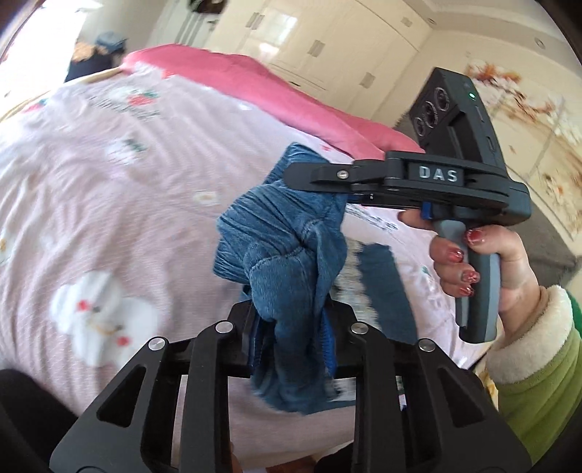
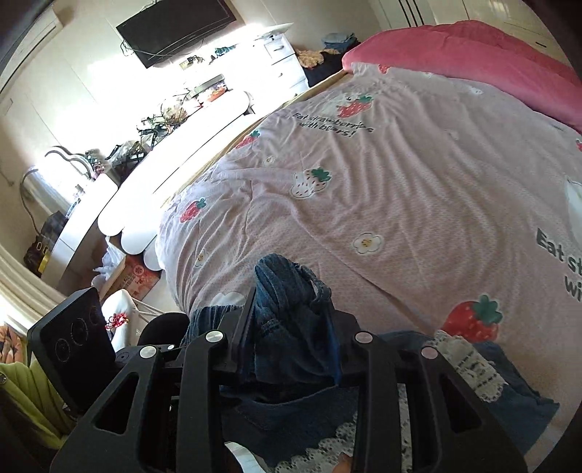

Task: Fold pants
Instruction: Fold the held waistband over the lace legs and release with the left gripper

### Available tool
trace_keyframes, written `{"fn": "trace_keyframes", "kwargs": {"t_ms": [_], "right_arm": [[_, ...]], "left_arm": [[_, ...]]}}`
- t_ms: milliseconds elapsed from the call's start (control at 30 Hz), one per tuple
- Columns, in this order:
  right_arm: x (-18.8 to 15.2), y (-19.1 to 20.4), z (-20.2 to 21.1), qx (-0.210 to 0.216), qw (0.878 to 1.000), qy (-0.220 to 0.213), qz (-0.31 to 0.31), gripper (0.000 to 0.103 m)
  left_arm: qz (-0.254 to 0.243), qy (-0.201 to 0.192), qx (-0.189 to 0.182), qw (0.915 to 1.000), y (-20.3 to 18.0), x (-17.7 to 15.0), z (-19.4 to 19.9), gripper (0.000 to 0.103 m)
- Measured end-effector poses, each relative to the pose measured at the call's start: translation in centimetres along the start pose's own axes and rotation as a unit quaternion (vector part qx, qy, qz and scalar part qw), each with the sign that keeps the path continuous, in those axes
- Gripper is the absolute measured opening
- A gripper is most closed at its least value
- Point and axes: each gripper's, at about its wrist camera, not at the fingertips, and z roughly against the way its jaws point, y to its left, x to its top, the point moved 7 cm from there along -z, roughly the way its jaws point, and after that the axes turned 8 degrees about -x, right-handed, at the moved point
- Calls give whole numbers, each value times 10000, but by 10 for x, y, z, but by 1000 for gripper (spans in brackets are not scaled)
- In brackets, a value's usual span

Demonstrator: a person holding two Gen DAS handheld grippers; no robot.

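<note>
Setting: bedroom. A bed covered by a pale pink sheet printed with strawberries, bears and flowers [image 2: 400, 189] fills most of both views; a folded deep-pink quilt [image 2: 473, 58] lies along its far edge, upper right of the right wrist view.

Background, right wrist view: black wall-mounted television [image 2: 174, 29] at upper left; white cluttered dresser [image 2: 203, 120] below it, strongly backlit. Background, left wrist view: cream wardrobe doors [image 1: 327, 43] across the top.

Item 1: blue denim pants with white lace trim [image 1: 283, 247]. Bunched at the centre of the left wrist view, raised off the sheet, with a blurred blue-and-lace portion trailing to lower right. In the right wrist view the cloth rises at lower centre, the lace-edged part spreading over the sheet at lower right.

Item 2: left gripper [image 1: 291, 327], black two-finger tool, bottom centre of its own view. Fingers closed onto a gathered fold of the pants.

Item 3: right gripper [image 2: 291, 342], same make, bottom centre of its own view. Fingers pinched onto another bunch of the denim. In the left wrist view it enters from the right, its tip buried in the cloth, held by a hand with red painted nails [image 1: 473, 254] in a green cream-cuffed sleeve [image 1: 538, 356].
</note>
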Motion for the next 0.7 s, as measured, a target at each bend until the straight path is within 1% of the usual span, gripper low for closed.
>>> {"fn": "trace_keyframes", "kwargs": {"t_ms": [167, 333, 533, 633, 700], "right_arm": [[-26, -37, 30, -153, 9995, -139, -226, 31], [-56, -73, 47, -232, 9980, -227, -537, 31], [-88, -95, 55, -235, 9963, -283, -780, 33], [-101, -103, 57, -256, 9952, -272, -907, 34], [-106, -106, 59, -297, 9945, -280, -960, 39]], "left_arm": [[-389, 246, -114, 9989, -35, -4, -28, 17], [-698, 491, -144, 9962, -61, -24, -57, 17], [-1001, 725, -108, 9923, -72, -42, -80, 17], [-1058, 802, -88, 9911, -72, -47, -87, 17], [-1078, 823, -79, 9907, -72, -49, -90, 17]]}}
